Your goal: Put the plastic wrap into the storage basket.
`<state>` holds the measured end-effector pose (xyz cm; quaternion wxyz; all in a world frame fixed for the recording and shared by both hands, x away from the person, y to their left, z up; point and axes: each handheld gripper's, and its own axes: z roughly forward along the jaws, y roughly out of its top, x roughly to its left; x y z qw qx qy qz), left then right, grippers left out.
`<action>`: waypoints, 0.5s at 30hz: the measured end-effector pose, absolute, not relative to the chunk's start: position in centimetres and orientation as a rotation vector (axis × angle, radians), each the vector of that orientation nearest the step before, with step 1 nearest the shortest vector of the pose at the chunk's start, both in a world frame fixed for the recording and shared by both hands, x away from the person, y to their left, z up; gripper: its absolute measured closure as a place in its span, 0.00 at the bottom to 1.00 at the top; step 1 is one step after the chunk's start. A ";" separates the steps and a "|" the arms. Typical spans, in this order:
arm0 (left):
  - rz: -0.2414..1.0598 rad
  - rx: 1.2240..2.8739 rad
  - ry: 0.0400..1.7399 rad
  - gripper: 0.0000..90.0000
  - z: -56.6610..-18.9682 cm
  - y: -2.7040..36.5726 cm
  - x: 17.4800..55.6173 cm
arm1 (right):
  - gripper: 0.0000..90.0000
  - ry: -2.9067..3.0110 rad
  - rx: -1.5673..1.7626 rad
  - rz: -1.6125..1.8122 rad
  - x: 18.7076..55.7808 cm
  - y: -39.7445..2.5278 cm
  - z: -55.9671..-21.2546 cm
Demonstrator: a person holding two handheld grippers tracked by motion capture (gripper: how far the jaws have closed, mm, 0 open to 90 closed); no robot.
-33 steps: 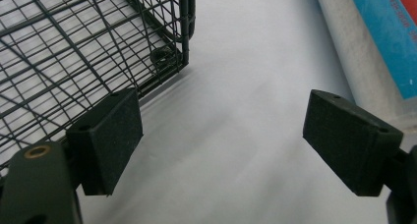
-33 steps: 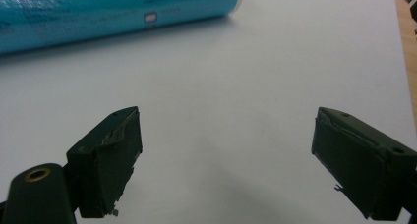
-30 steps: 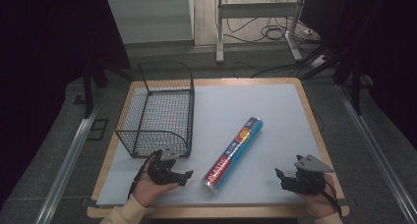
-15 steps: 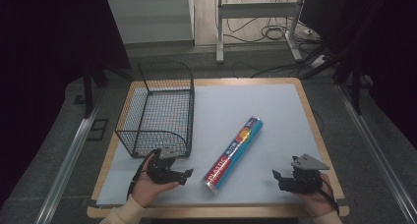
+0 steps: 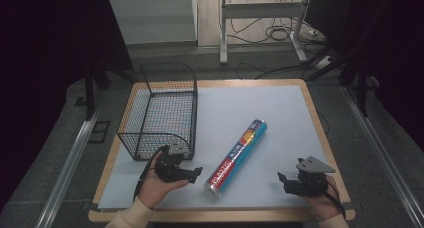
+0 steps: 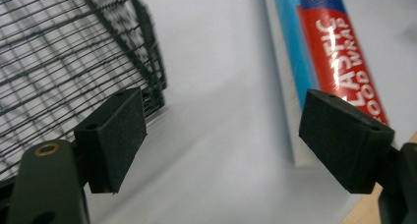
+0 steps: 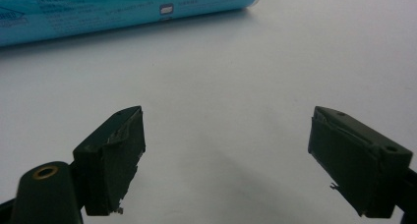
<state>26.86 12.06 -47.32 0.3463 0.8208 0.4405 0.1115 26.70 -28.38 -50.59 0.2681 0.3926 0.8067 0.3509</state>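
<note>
A blue and red roll of plastic food wrap [image 5: 237,157] lies diagonally on the pale mat [image 5: 260,108]. In the left gripper view the roll [image 6: 330,52] runs along the right jaw, with bare mat between the jaws. My left gripper [image 5: 194,172] is open, held just left of the roll's near end and in front of the wire basket [image 5: 161,109]. My right gripper [image 5: 283,182] is open near the front right, its jaws wide over bare mat. In the right gripper view the roll [image 7: 123,10] lies across the top, well beyond the jaws.
The black wire basket [image 6: 74,62] stands at the left of the mat and looks empty. The wooden table edge [image 5: 320,128] frames the mat. Beyond the table are metal frame legs and cables [image 5: 280,33] on the floor.
Both hands have shifted slightly; the left gripper has edged a little toward the roll's near end. The roll and basket have not moved.
</note>
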 end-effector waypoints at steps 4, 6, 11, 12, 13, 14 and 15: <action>0.286 2.135 1.120 0.20 -46.9 11.2 27.0 | 0.16 2.174 1.062 0.946 26.8 -28.4 -50.5; 0.287 2.140 1.117 0.19 -46.7 10.7 27.0 | 0.16 2.173 1.065 0.943 26.8 -28.3 -50.6; 0.309 2.141 1.100 0.19 -46.4 9.6 26.9 | 0.16 2.179 1.053 0.940 26.9 -28.3 -50.7; 0.309 2.148 1.091 0.19 -46.3 9.2 26.9 | 0.16 2.177 1.049 0.945 26.8 -28.3 -50.6; 0.308 2.158 1.077 0.19 -46.1 9.0 27.0 | 0.16 2.172 1.050 0.950 26.8 -28.3 -50.6; 0.309 2.165 1.066 0.19 -46.0 8.7 27.1 | 0.16 2.165 1.063 0.951 26.9 -28.3 -50.6; 0.310 2.166 1.059 0.19 -45.8 8.6 27.1 | 0.16 2.165 1.063 0.951 26.9 -28.3 -50.6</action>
